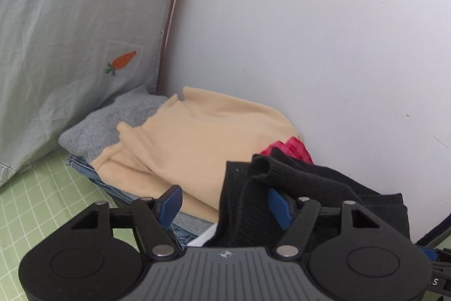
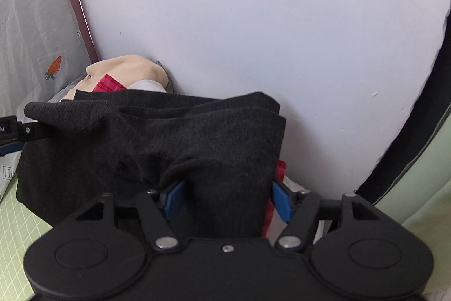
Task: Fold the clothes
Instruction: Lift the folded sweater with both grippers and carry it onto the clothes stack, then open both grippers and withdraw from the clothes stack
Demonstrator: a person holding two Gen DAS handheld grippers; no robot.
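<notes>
A folded black knit garment [image 2: 174,137] lies on a pile of clothes against the white wall; it also shows in the left wrist view [image 1: 296,188]. My left gripper [image 1: 225,205] is open, its blue fingers [image 1: 172,202] wide apart, with the black garment's edge draped between them. My right gripper [image 2: 227,199] is open, its blue fingers [image 2: 280,200] on either side of a fold of the black garment. The pile holds a beige garment [image 1: 197,137], a grey one [image 1: 112,117], blue denim [image 1: 112,182] and a red checked piece [image 1: 293,148].
A pale sheet with a carrot print [image 1: 121,62] hangs at the left. The white wall [image 1: 310,47] stands close behind the pile. A green checked bedsheet [image 1: 36,202] lies at lower left. A dark strip [image 2: 417,114] runs at the right.
</notes>
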